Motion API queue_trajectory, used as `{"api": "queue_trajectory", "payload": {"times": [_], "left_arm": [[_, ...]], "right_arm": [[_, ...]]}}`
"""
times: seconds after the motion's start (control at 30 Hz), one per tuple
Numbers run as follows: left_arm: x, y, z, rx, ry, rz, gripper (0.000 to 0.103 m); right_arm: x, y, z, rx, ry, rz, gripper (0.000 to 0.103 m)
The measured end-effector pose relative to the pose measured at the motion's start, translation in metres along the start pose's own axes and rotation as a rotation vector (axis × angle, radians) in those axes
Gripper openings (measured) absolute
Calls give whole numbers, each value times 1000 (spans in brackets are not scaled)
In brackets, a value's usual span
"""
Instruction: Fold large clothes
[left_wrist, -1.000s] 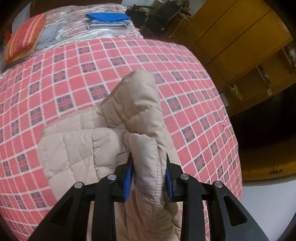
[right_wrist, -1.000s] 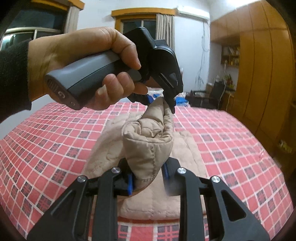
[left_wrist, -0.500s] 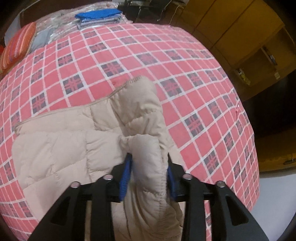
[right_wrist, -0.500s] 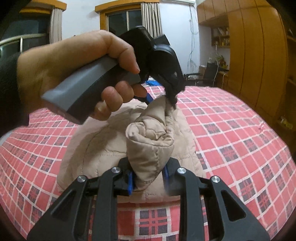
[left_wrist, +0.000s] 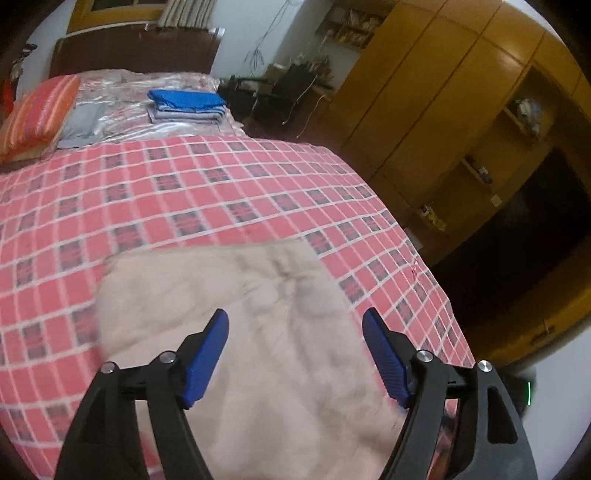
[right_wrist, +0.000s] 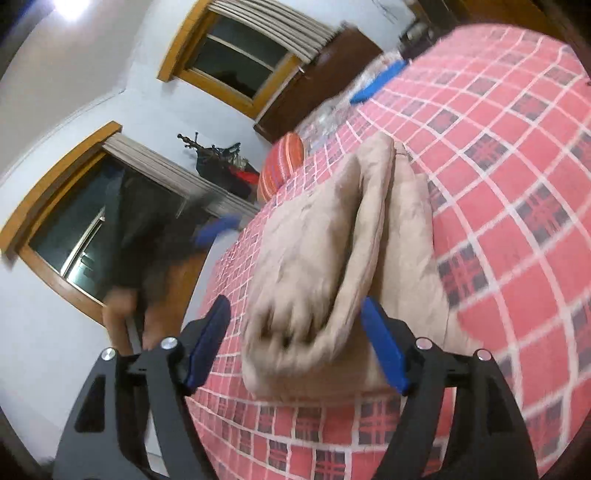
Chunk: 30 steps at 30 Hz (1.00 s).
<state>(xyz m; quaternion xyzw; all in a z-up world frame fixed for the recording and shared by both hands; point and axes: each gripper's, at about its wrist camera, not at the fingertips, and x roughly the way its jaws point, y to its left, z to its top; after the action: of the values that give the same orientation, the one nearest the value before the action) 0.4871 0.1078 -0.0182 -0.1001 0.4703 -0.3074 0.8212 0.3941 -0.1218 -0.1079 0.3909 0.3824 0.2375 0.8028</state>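
Note:
A beige quilted jacket (left_wrist: 258, 332) lies folded on the red checked bedspread (left_wrist: 184, 192). My left gripper (left_wrist: 295, 325) hovers just above it, open, its blue pads apart and holding nothing. In the right wrist view the jacket (right_wrist: 332, 251) appears as a thick folded bundle with stacked layers. My right gripper (right_wrist: 295, 314) is open around its near end, and the cloth lies between the spread blue pads without being pinched. The view is tilted and blurred. The other gripper and the hand holding it (right_wrist: 166, 251) are a dark blur at the left.
A striped orange pillow (left_wrist: 37, 110) and a stack of folded blue clothes (left_wrist: 188, 105) lie at the head of the bed. Wooden wardrobes (left_wrist: 443, 110) stand along the right side. The bed's right edge (left_wrist: 436, 280) drops to a dark floor.
Both grippers have let go of the jacket and opened. The lifted folds have dropped flat onto the bed. The right view has tilted sharply and the left has pulled back.

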Motion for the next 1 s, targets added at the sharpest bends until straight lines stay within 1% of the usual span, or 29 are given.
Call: {"api": "queue_trajectory", "payload": {"times": [0.07,0.13,0.17,0.2,0.27,0.3,0.33,0.37,0.4,0.43,0.5,0.57,0.63,0.73,0.8,0.83,0.87,0.93,0.97,1.0], "left_arm": [[-18,21,-24,-52,-19,-58,76],[-26,32,-43,-88,-32,-103,76],[-30,37,-55,-108,-38,-140,76],[-30,39,-61,-118,-40,-161,76],[-28,40,-78,-130,-37,-225,76],[-27,38,-84,-126,-31,-243,76],[-25,35,-90,-120,-25,-259,76],[-22,31,-97,-111,-14,-276,76],[-20,29,-102,-107,-7,-292,76],[-16,26,-108,-105,0,-307,76],[-10,20,-115,-97,11,-335,76],[-4,14,-121,-97,21,-371,76],[3,9,-125,-92,36,-392,76],[10,6,-126,-80,66,-394,76],[8,4,-120,-65,76,-393,76],[4,3,-114,-51,68,-382,76],[-2,5,-104,-40,56,-370,76],[-8,7,-85,-27,37,-342,76],[-12,8,-76,-25,23,-321,76],[-12,14,-59,-19,4,-287,76]], "right_arm": [[17,-10,25,45,55,-18,78],[38,-20,42,78,130,-4,78],[52,-26,54,104,163,-10,78],[65,-30,63,120,192,-19,77],[83,-35,74,142,232,-21,68],[88,-35,78,146,244,-26,52],[93,-31,82,126,256,-38,38],[94,-24,84,91,252,-56,33],[92,-16,86,55,247,-64,26],[87,-9,86,26,238,-65,22],[74,4,88,-35,200,-62,20],[59,1,87,-48,151,-51,19],[53,-17,86,-8,130,-43,19],[61,-49,81,56,145,-25,19],[65,-68,77,96,144,-21,21],[64,-74,77,106,143,-17,25],[63,-79,76,114,142,-16,27],[59,-82,78,126,146,3,35],[53,-79,82,125,133,-2,37],[46,-78,87,117,108,-21,42]]}}
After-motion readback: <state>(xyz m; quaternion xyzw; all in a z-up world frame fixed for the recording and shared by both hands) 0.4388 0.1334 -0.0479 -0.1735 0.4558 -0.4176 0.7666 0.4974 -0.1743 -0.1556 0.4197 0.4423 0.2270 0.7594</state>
